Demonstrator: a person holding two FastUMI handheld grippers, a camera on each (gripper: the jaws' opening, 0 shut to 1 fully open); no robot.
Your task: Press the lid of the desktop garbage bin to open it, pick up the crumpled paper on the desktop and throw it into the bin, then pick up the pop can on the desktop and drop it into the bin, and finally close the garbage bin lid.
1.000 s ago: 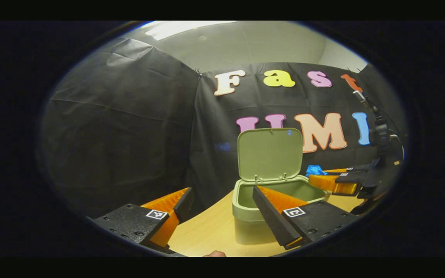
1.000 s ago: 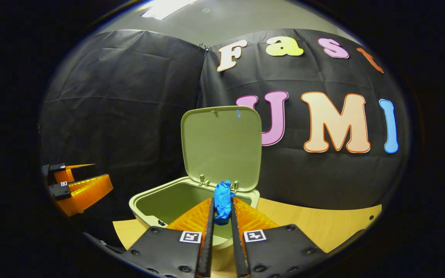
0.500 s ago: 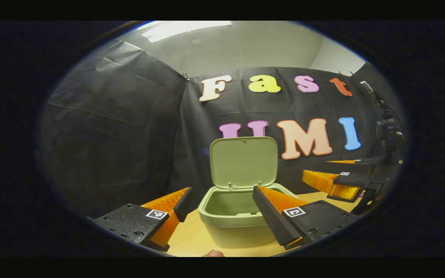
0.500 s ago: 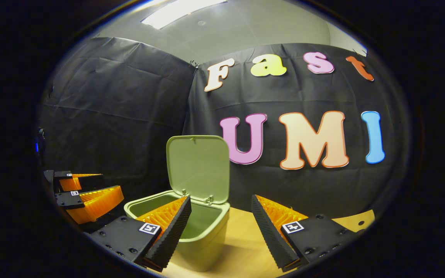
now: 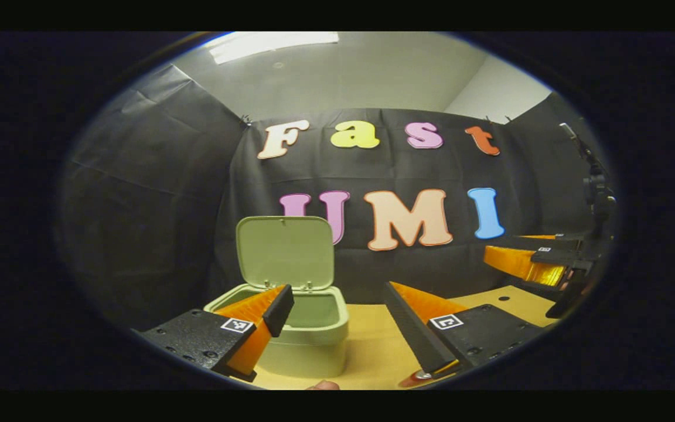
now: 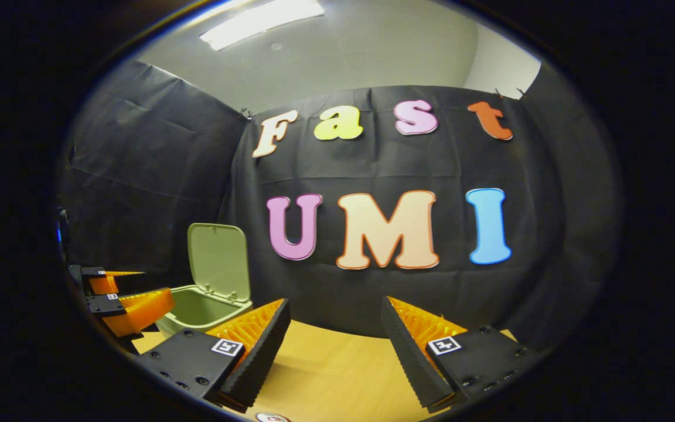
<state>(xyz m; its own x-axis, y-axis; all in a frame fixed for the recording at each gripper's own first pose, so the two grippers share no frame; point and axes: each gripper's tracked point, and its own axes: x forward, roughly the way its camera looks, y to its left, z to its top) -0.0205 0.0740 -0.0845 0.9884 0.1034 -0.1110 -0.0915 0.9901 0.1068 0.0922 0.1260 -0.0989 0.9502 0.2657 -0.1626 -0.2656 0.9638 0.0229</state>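
Note:
The green desktop bin (image 5: 308, 343) stands on the wooden table (image 5: 372, 351) with its lid (image 5: 285, 252) up, just behind my left finger. My left gripper (image 5: 337, 293) is open and holds nothing. A small red rounded edge (image 5: 416, 380), perhaps the pop can, peeks out under its right finger. In the right gripper view the bin (image 6: 197, 308) sits far left with its lid (image 6: 218, 261) raised. My right gripper (image 6: 334, 305) is open and empty over the table (image 6: 326, 375). A round red-and-white top (image 6: 271, 417) shows at the bottom edge.
The right gripper's fingers (image 5: 519, 269) hover at the right of the left gripper view, above the table's far corner. The left gripper's fingers (image 6: 138, 308) stand beside the bin at the left of the right gripper view. Black cloth walls close in behind.
My right gripper opened over the bin and the blue crumpled paper left it. Both grippers then swung right, so the bin slid to the left in both views.

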